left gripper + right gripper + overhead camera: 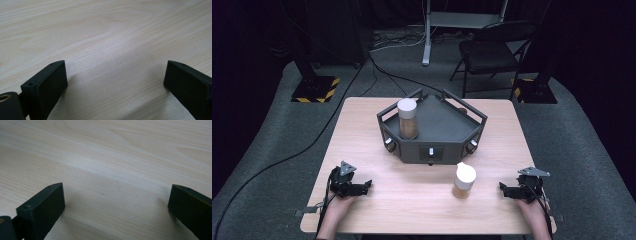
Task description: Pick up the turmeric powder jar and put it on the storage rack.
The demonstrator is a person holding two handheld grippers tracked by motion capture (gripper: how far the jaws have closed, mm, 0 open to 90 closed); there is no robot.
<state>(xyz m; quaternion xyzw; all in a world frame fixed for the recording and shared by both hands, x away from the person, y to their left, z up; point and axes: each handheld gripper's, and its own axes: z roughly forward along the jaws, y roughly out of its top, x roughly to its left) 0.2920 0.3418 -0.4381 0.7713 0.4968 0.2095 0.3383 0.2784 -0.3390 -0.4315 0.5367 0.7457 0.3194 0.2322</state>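
Grippers at rest on a wooden table, jars untouched.

Left gripper (367, 185) lies near the table's (362, 130) front left corner, right gripper (502, 187) near the front right; both sets of jaws stand wide apart over bare wood, holding nothing. One white-lidded jar (464, 181) of brown powder stands upright on the table between them, nearer the right gripper. A second, similar jar (407, 118) stands upright on the dark angular tray (447, 125) behind.

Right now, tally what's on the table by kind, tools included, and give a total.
Jars with white lids: 2, one in the tray, one on the table
Tray: 1
Tools: 2, left tool and right tool, both open
Total: 5
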